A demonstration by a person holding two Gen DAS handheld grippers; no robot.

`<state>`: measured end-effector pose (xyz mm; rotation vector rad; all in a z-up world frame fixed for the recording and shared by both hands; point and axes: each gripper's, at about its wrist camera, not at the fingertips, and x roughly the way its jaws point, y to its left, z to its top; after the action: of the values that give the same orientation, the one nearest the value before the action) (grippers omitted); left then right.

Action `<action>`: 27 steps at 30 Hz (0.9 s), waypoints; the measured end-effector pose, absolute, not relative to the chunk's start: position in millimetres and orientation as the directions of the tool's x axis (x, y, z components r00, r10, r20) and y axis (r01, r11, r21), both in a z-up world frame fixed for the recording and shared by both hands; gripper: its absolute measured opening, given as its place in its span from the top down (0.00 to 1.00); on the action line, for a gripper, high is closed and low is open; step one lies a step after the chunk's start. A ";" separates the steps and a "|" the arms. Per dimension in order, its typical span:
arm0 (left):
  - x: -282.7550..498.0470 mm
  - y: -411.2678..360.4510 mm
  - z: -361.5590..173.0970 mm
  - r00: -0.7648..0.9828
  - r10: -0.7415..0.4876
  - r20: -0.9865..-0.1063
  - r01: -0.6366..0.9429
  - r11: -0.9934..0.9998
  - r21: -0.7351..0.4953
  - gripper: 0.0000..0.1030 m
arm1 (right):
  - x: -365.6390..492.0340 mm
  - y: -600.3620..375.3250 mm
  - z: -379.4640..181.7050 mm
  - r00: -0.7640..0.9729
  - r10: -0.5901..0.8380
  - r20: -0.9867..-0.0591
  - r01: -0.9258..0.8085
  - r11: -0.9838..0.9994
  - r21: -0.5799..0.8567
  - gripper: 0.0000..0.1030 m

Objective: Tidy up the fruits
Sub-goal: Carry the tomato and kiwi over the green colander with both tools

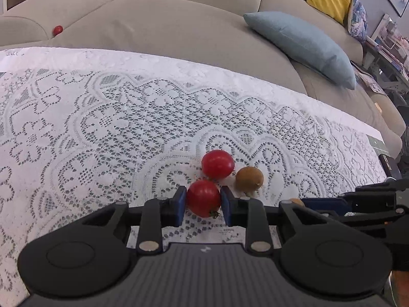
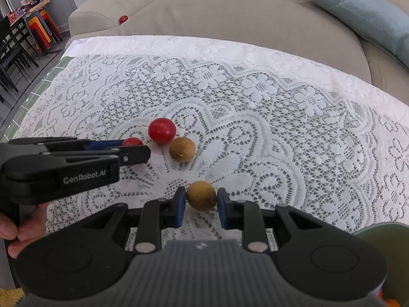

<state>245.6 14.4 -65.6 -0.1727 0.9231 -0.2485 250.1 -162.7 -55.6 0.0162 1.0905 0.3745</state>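
You are at the grasp step on both sides at once: each pair of tongs has closed on a fruit that sits on the lace-covered surface [image 1: 102, 117], none lifted clear as far as the views show.

Your left tongs [image 1: 203, 200] are narrowed down and pinching a red tomato [image 1: 203, 198], blue pads pressed to its two sides. Just beyond it, toward the far edge of the surface, a second red tomato [image 1: 217, 163] nearly touches it, with a brown fruit [image 1: 249, 179] beside that.

Your right tongs [image 2: 201, 196] are drawn in as tight as they go around another brown fruit [image 2: 201, 195], pads against both flanks. It lies near the middle of the surface, toward the near edge.

A green container [image 2: 378, 232] shows at the near right corner of the right wrist view. The next move probably calls for a straight lift without nudging the neighbouring fruits, then carrying each to its place. One stray red tomato [image 1: 57, 29] rests on the sofa [image 1: 179, 23] beyond the far edge.
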 end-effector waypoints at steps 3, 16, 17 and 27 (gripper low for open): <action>235.2 12.3 -57.0 0.588 -0.277 -0.760 0.142 0.960 -0.240 0.70 | 245.1 -163.8 -50.6 0.405 0.326 -0.854 -0.295 0.931 0.216 0.78; 173.0 -8.6 -10.1 0.610 -0.299 -0.734 0.223 0.954 -0.202 0.70 | 188.7 -173.8 -7.5 0.425 0.386 -0.818 -0.397 0.892 0.215 0.78; 168.3 -11.7 -6.1 0.612 -0.304 -0.730 0.236 0.951 -0.199 0.70 | 183.9 -176.0 -3.5 0.429 0.391 -0.814 -0.405 0.889 0.213 0.78; 135.0 -63.5 26.3 0.599 -0.394 -0.697 0.391 0.904 -0.176 0.70 | 148.5 -217.4 19.6 0.484 0.337 -0.808 -0.401 0.906 0.137 0.78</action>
<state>135.0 -63.5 26.3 -0.0048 0.8094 -0.4553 148.5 -217.4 19.6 -0.0737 0.9666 0.4500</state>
